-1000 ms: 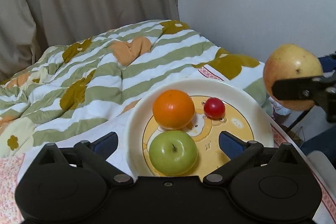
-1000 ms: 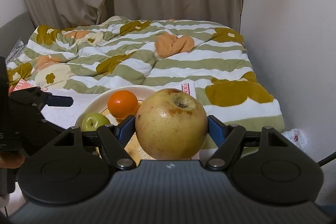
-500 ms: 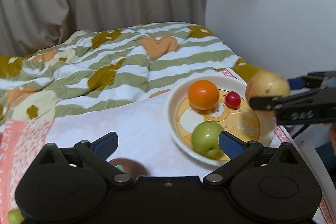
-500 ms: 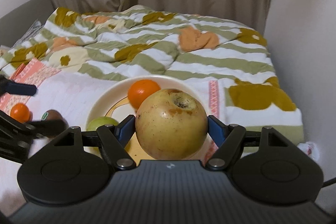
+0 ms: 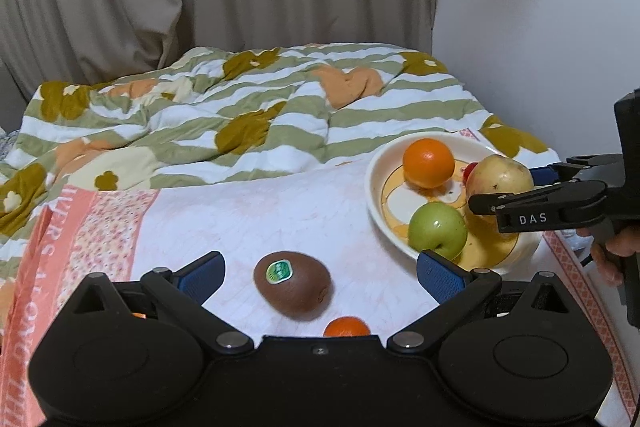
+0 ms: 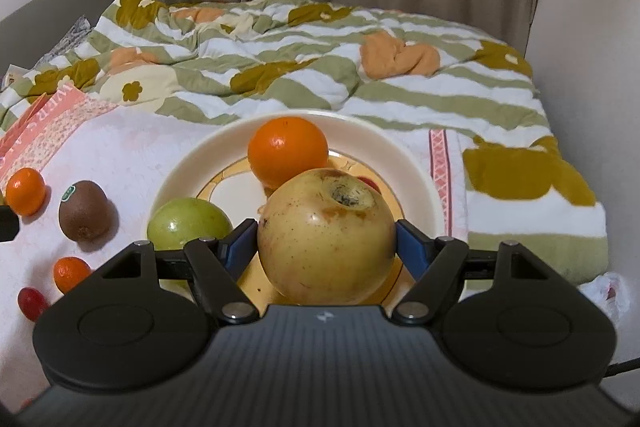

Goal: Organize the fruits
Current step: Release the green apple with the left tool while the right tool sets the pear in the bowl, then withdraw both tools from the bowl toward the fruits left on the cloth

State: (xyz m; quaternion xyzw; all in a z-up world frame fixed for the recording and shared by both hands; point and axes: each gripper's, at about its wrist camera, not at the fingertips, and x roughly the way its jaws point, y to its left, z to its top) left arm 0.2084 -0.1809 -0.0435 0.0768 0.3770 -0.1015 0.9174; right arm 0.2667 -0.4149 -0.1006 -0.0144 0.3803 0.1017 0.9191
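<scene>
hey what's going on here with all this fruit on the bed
Someone holding a tool in each hand is gathering fruit onto a plate. The right tool is shut on a yellow apple, held over the plate beside an orange and a green apple. The left tool is open, pointed at a kiwi lying on the cloth, with small oranges and a cherry tomato also off the plate.

Left gripper [image 5: 318, 273] agape, right gripper [image 6: 326, 241] clamped.
</scene>
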